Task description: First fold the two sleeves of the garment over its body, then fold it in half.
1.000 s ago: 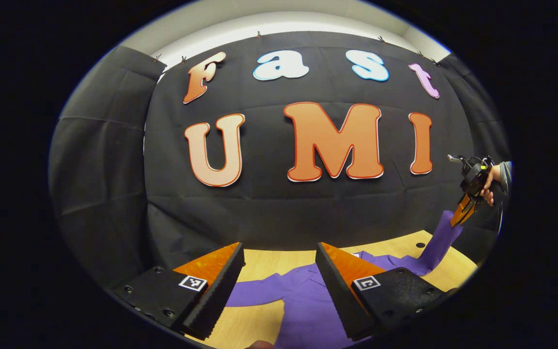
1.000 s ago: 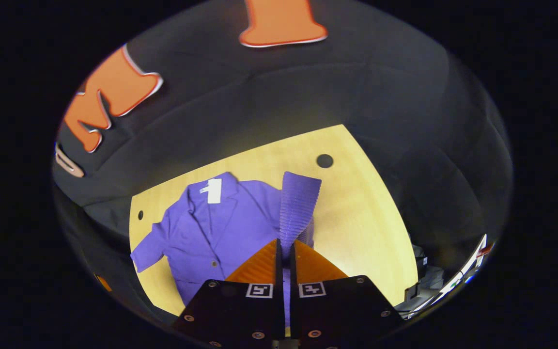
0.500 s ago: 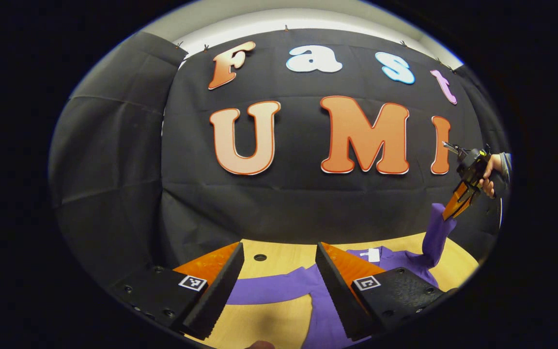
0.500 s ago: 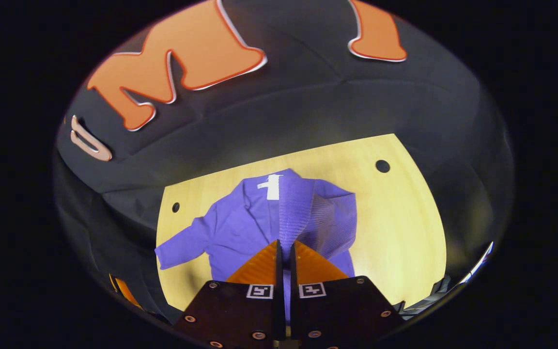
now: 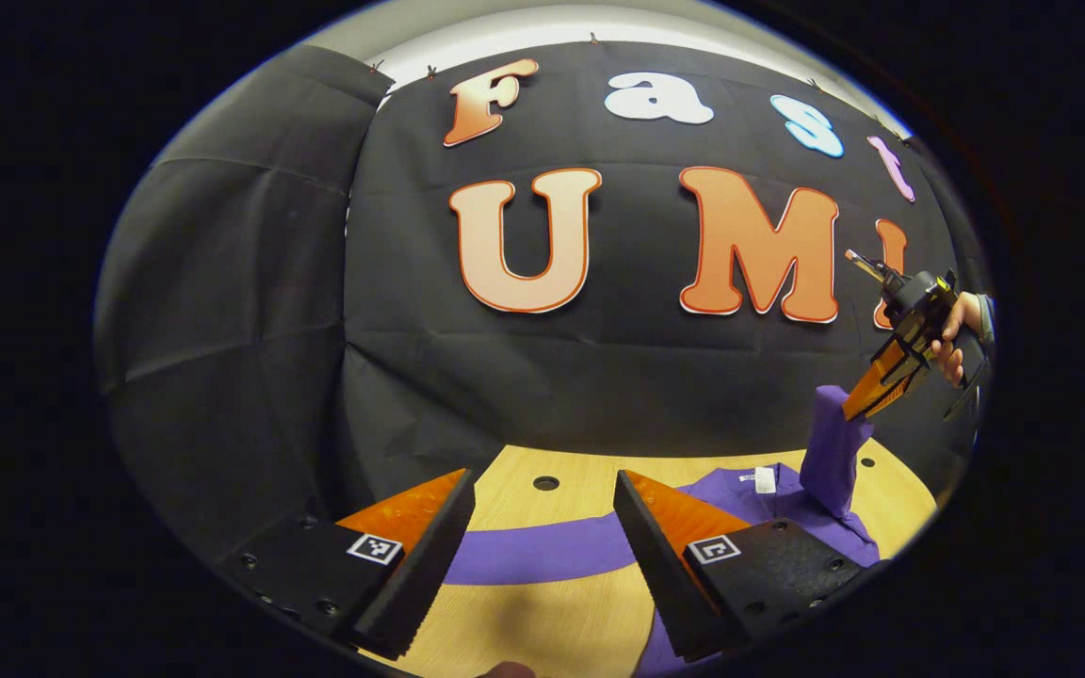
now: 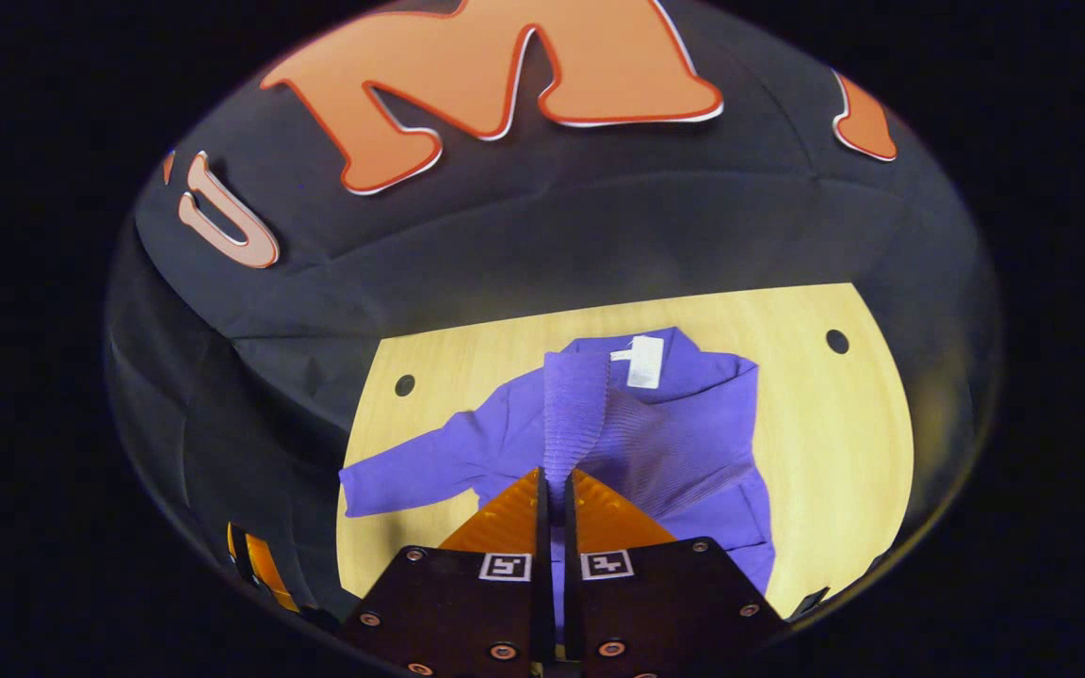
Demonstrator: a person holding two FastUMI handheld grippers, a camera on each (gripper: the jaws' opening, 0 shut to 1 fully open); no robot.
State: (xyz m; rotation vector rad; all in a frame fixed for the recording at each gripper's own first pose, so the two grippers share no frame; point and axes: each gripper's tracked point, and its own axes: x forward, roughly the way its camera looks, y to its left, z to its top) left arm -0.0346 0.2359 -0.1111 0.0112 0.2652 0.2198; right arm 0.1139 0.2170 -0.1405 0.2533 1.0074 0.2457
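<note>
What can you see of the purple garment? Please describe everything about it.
The garment is a purple jacket of soft cloth, with a collar and a white tag at the neck. It lies front up on the wooden table. The right gripper is shut on one sleeve, holding it up over the body. The other sleeve lies flat, stretched out sideways on the table. In the left gripper view, that flat sleeve runs beyond the open left gripper, which hangs above it.

Black cloth [image 5: 222, 311] hangs in creased panels around the booth, clipped along its top edge below a pale wall strip [image 5: 542, 24]. A light wooden table [image 6: 844, 443] stands against it, with small round holes [image 6: 837, 341] near its far corners, brightly lit from above.
</note>
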